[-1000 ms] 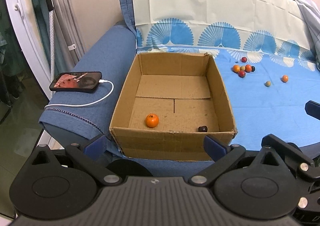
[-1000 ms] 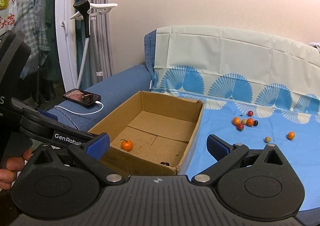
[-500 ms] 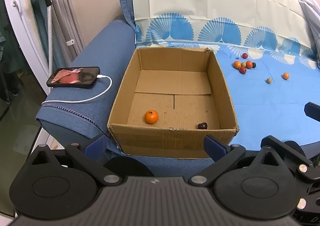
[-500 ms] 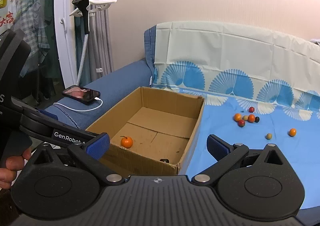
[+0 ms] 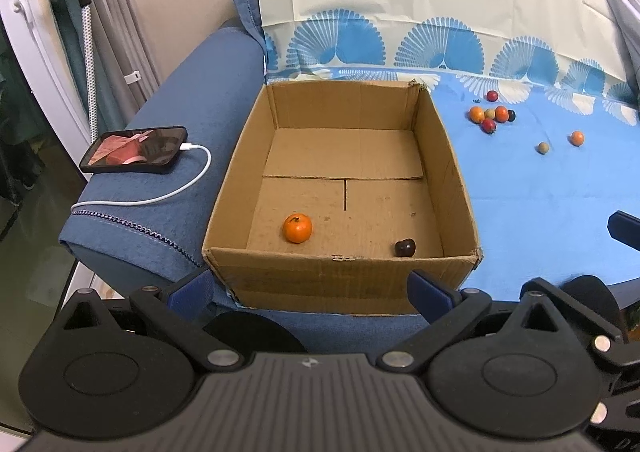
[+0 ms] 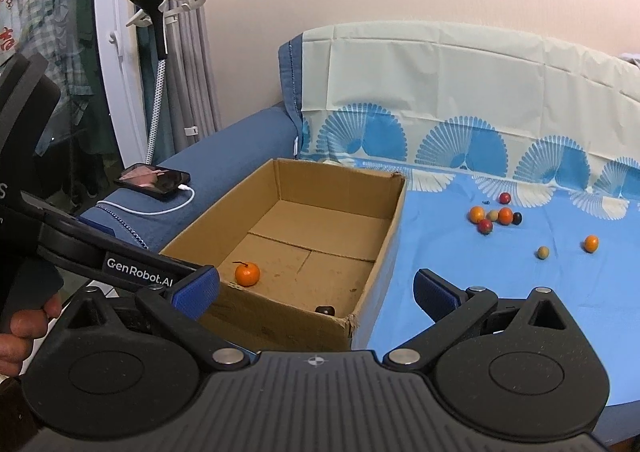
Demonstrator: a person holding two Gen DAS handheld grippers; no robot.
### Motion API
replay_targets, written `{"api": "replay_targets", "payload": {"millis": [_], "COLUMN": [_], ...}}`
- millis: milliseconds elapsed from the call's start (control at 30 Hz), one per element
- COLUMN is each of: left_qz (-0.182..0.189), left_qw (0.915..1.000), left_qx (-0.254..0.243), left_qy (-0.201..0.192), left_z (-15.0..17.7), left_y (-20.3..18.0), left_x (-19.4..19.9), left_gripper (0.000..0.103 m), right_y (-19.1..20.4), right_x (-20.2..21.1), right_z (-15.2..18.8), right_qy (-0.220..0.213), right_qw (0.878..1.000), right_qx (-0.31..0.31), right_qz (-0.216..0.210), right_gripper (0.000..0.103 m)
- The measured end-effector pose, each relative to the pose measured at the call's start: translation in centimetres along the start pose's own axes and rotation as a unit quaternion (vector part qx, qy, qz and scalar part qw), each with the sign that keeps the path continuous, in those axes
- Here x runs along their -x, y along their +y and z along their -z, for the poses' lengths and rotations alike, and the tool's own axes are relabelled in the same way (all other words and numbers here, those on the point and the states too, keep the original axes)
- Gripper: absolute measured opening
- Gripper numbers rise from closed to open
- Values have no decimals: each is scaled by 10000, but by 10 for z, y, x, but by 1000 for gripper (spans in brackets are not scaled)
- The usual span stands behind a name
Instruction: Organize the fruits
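An open cardboard box [image 5: 340, 280] [image 6: 280, 326] sits on a blue sofa. Inside it lie an orange tangerine [image 5: 297, 228] [image 6: 247, 274] and a dark round fruit [image 5: 405, 248] [image 6: 325, 310]. A cluster of small red, orange and dark fruits [image 5: 491, 116] [image 6: 495, 215] rests on the blue cloth to the right, with a tan fruit [image 5: 542, 147] [image 6: 542, 252] and an orange one [image 5: 577, 138] [image 6: 591, 243] apart from it. My left gripper [image 5: 310, 288] hangs open in front of the box's near wall. Lower right of the box, my right gripper [image 6: 316, 286] is open too, holding nothing.
A phone [image 5: 135, 149] [image 6: 152, 179] on a white charging cable [image 5: 160, 195] lies on the sofa's left armrest. A patterned cloth [image 5: 420, 31] drapes the backrest. A garment steamer on a stand [image 6: 156, 51] and curtains stand at the left. A hand [image 6: 24, 328] holds the left gripper.
Both grippers have risen and moved slightly closer, so the box sits lower in the views. The fruits have not moved and both grippers stay open.
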State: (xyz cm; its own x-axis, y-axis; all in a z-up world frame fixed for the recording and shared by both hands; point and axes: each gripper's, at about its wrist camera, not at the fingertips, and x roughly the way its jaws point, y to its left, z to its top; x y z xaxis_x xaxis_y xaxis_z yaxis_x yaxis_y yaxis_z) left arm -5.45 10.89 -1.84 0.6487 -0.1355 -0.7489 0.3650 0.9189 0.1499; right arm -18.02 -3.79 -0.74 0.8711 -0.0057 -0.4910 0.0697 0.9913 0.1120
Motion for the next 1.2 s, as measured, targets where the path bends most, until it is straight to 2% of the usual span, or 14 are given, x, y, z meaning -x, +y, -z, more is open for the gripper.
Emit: {"api": "replay_targets", "payload": {"millis": [167,300,433,600,767,933,1067,1200], "left_qz": [-5,37,205,577,934,1096,1179,1187], "left_qw": [9999,9995,9986,9962,9933,9925,9904,9876], "left_qx": [-86,-263,-452,-589,-512,-160,-13,204], "left_qy": [108,163,193,276,437,516,727,1005], "left_z": [-9,-20,-41,-81,-133,-185,-216,-234], "left_y": [-12,-27,-56,-109,-181,-251,-297,-324], "left_x": [-10,-20,-34,-65,-122,-203,-274,-339], "left_gripper": [103,103,103,103,103,103,103,103], "right_y": [-15,-41,-86,-166,-253,-351,-434,-497], "right_x": [-10,-16,-21,-29,-46,-97,-154,-218], "right_z": [1,0,1,4,1,-1,6,15], "right_qy": [79,60,-11,-38,-159,-201,6,310], "right_qw": [9998,9986,9945,9812,9633,9438,9326,9283], "right_qx": [-174,-461,-750,-1151,-1360,-1730,-2264,-2417], "right_qz": [30,247,731,1551,2310,2807,2811,2808], "right_gripper": [102,102,102,102,102,102,102,102]}}
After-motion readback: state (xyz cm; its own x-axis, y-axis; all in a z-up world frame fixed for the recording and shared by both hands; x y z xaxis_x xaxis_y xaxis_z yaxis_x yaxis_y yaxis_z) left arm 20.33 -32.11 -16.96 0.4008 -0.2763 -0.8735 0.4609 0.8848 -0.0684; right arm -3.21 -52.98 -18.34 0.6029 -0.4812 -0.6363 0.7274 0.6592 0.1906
